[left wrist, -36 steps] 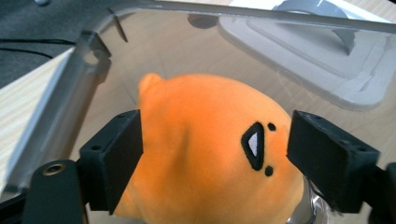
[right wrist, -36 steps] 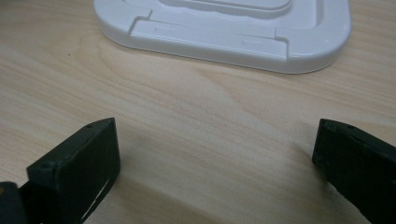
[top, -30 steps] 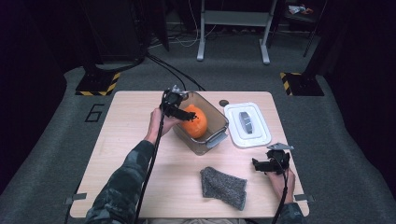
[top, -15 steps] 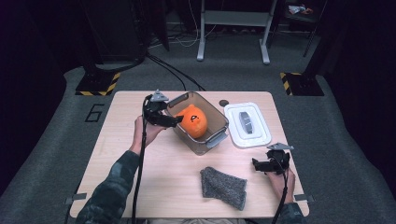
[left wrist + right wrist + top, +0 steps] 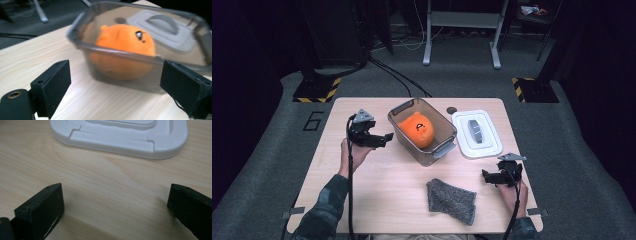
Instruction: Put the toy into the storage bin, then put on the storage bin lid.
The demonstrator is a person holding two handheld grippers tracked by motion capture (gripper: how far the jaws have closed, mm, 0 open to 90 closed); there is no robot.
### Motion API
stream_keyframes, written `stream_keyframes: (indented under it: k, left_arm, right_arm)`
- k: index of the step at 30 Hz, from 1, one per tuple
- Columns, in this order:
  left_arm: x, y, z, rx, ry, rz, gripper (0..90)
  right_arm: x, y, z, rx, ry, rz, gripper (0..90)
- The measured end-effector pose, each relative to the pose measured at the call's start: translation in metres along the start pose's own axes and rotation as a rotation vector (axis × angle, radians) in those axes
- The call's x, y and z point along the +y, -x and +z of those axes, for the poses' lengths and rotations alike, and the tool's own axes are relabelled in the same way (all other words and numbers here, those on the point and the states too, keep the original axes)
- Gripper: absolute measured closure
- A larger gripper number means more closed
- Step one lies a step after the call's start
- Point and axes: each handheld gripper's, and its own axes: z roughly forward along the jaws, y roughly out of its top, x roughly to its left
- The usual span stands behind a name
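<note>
High view shows the left gripper (image 5: 384,137) now clear of the clear plastic container (image 5: 447,131), hanging over bare bench (image 5: 377,200) just to the container's left. A second ago it was at the container, over the orange plush toy (image 5: 418,128); half a second ago it was already backing off to the left. Its jaws have just been opening and now stand wide with nothing between them. In the left gripper view the two black pads frame the container wall (image 5: 120,67) from a little way off, touching neither it nor the toy (image 5: 125,40).

The toy sits inside the container, resting against its bottom, face up, and has kept its place while the hand drew away. I judge from this that the placing step is done: the toy is released and stays put.

The white lid (image 5: 477,133) lies flat on the bench just to the right of the container, handle up, unmoved. The right gripper (image 5: 488,176) rests low near the bench's right edge, where it was before, its jaws spread wide and empty; the right gripper view looks across bare wood to the lid's near edge (image 5: 120,143). The grey knitted cloth (image 5: 451,201) lies near the front edge, untouched.

What is likely left is closing the container, and the right gripper is the nearer one to the lid.
</note>
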Motion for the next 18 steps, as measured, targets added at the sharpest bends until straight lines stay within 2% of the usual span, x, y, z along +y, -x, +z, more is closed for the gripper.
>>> stream_keyframes:
  k: [1, 3, 5, 11, 12, 15, 18]
  left_arm:
    - [-0.004, -0.002, 0.000, -0.007, 0.000, -0.014, 9.0]
    - [-0.011, -0.004, -0.001, 0.015, -0.001, -0.012, 8.8]
    - [-0.019, -0.006, 0.000, 0.018, -0.006, -0.027, 8.2]
    - [-0.048, -0.015, 0.007, 0.045, -0.056, -0.062, 6.5]
    - [-0.056, -0.017, 0.010, 0.040, -0.066, -0.086, 6.3]
    - [-0.078, -0.023, 0.018, 0.049, -0.102, -0.119, 5.4]
    - [-0.099, -0.028, 0.025, 0.062, -0.112, -0.151, 5.2]
  right_arm:
    - [0.000, 0.000, 0.000, 0.000, 0.001, 0.001, 0.0]
    - [0.000, 0.000, 0.000, 0.000, 0.000, 0.000, 0.0]
    - [0.000, 0.000, 0.000, 0.000, 0.000, -0.001, 0.0]
    - [0.000, 0.000, 0.000, -0.001, 0.000, 0.001, 0.0]
    - [0.000, 0.000, 0.000, -0.001, 0.000, 0.001, 0.0]
    - [0.000, 0.000, 0.000, -0.002, 0.000, 0.001, 0.0]
    - [0.000, 0.000, 0.000, -0.001, 0.000, 0.001, 0.0]
